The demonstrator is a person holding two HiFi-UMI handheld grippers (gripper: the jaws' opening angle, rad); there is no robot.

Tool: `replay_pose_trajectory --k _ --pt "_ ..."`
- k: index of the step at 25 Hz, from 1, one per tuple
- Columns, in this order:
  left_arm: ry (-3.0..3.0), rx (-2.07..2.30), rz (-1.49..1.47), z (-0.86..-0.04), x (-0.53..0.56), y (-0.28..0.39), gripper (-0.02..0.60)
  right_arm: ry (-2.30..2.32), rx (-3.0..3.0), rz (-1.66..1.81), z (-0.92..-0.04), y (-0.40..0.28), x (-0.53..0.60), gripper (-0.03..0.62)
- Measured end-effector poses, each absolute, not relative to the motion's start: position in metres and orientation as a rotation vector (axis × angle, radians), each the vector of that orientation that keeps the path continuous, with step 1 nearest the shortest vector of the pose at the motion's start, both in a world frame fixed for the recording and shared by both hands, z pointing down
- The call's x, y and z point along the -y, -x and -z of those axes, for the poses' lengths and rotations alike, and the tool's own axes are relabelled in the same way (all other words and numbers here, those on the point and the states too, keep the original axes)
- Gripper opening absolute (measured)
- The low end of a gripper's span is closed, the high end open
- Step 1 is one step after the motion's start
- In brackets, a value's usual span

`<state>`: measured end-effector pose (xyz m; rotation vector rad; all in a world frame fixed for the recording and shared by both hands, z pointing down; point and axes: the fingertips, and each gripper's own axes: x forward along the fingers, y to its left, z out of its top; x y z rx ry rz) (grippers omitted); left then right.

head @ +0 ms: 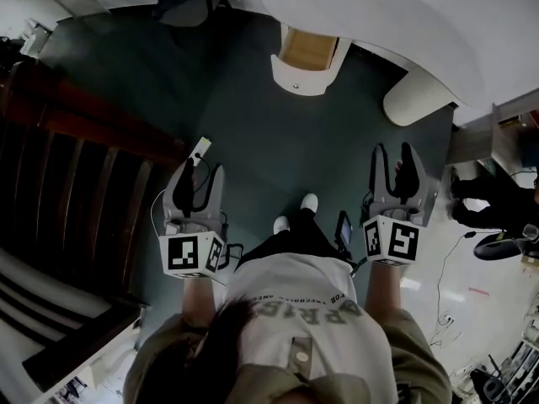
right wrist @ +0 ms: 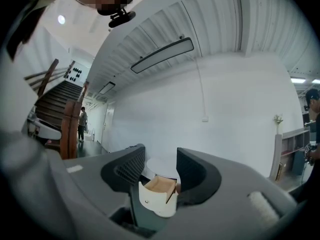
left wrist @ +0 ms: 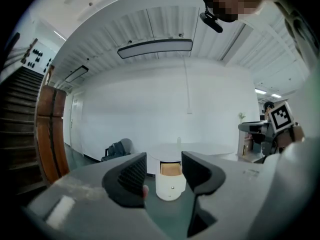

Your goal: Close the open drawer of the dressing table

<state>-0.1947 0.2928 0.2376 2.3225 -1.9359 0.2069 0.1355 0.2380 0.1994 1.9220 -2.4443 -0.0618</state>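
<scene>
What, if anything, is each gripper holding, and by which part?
Nothing. The left gripper and right gripper both have jaws apart and empty; the open drawer stands ahead, untouched.

Grey left claw (head: 202,172) and right claw (head: 394,152) bear black-and-white marker cubes (head: 192,255); olive sleeves (head: 164,343), white shirt (head: 295,310).

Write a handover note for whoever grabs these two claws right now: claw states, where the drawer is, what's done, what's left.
Left claw: open, empty.
Right claw: open, empty.
White curved-front drawer with a wooden inside: pulled out of the white dressing table, ahead across the dark green floor, touching neither claw.
Done: nothing on the drawer yet.
Left: step closer, set a claw against the drawer front, probably near its small knob, and push it in flush.
</scene>
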Motion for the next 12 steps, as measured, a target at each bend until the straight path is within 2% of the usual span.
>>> replay_pose_trajectory --k 12 --pt "-2.322 1.856 -0.286 -0.279 -0.189 0.178 0.230 -1.919 2.401 -0.041 -0.256 -0.144 -0.134 0.204"
